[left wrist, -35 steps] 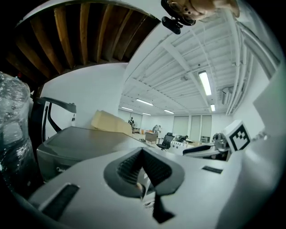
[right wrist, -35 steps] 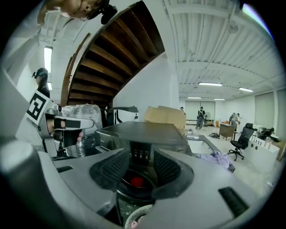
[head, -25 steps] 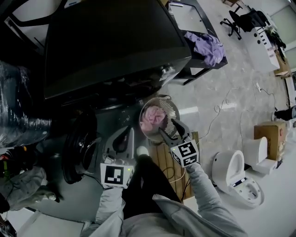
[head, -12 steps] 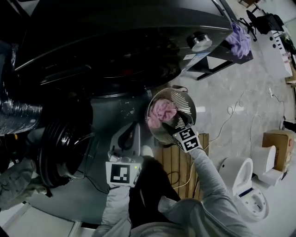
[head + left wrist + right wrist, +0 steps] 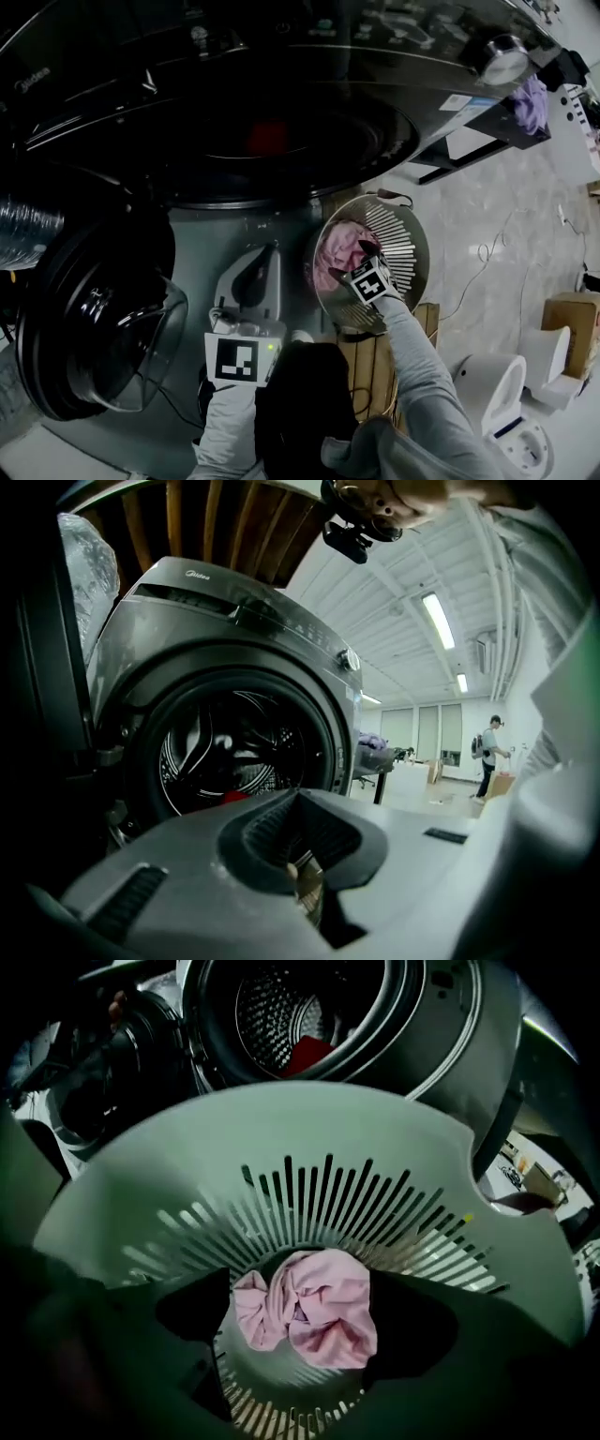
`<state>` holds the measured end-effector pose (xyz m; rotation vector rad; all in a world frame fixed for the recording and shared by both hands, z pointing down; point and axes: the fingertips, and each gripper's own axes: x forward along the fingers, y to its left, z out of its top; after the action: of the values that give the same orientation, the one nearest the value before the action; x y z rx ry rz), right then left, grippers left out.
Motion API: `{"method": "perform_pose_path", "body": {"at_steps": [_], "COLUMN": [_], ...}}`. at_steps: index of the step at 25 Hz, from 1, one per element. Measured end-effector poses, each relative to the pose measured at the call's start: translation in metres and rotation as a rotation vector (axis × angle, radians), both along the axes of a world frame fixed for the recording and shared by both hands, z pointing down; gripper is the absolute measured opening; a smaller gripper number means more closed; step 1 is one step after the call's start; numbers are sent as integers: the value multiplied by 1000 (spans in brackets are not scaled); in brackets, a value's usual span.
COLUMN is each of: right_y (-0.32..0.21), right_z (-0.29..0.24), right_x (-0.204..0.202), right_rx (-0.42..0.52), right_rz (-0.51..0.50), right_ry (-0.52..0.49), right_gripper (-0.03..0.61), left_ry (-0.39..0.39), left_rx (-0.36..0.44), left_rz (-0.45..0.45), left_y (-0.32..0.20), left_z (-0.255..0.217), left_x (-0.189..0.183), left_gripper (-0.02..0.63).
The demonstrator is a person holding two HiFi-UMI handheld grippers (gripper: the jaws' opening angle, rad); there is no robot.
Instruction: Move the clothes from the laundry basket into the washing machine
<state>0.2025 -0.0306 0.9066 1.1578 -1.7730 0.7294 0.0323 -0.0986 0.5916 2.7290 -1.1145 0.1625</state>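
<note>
Right gripper view looks steeply down into the laundry basket (image 5: 309, 1119), where one crumpled pink garment (image 5: 305, 1309) is seen on the slatted bottom. It's framed between the jaws of the right gripper (image 5: 347, 262), which have just been opening and are spread wide, with no pad pressed on the cloth yet. So the step in hand is judged to be the reach-in for a pick. Meanwhile the left gripper (image 5: 267, 258) is held low, just left of the basket, jaws brought together on nothing and pointed at the washing machine (image 5: 281, 141). Its door (image 5: 94, 309) is swung open to the left, and something red (image 5: 309, 1054) is already lying in the drum. Next, the right jaws would need to be lowered around the bunched middle and closed firmly — then the garment lifted clear of the rim and carried to the drum on the far side.
</note>
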Motion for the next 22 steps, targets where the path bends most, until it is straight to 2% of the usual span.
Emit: {"method": "perform_pose_path", "body": {"at_steps": [5, 11, 15, 18, 22], "right_y": [-21, -17, -13, -13, -5], "right_z": [74, 137, 169, 189, 198], "right_x": [4, 13, 21, 21, 21], "right_rx": [-34, -131, -168, -178, -204], "right_rz": [-73, -148, -139, -125, -87], "right_ry": [70, 135, 152, 126, 30], "right_gripper": [449, 449, 449, 449, 449], "left_ry": [-29, -41, -24, -6, -26], "left_rx": [25, 40, 61, 74, 95], "left_rz": [6, 21, 11, 7, 11], "left_y": [-14, -25, -36, -39, -37], "left_z": [41, 70, 76, 75, 77], "left_x": [4, 11, 9, 8, 8], "left_gripper": [18, 18, 18, 18, 18]}}
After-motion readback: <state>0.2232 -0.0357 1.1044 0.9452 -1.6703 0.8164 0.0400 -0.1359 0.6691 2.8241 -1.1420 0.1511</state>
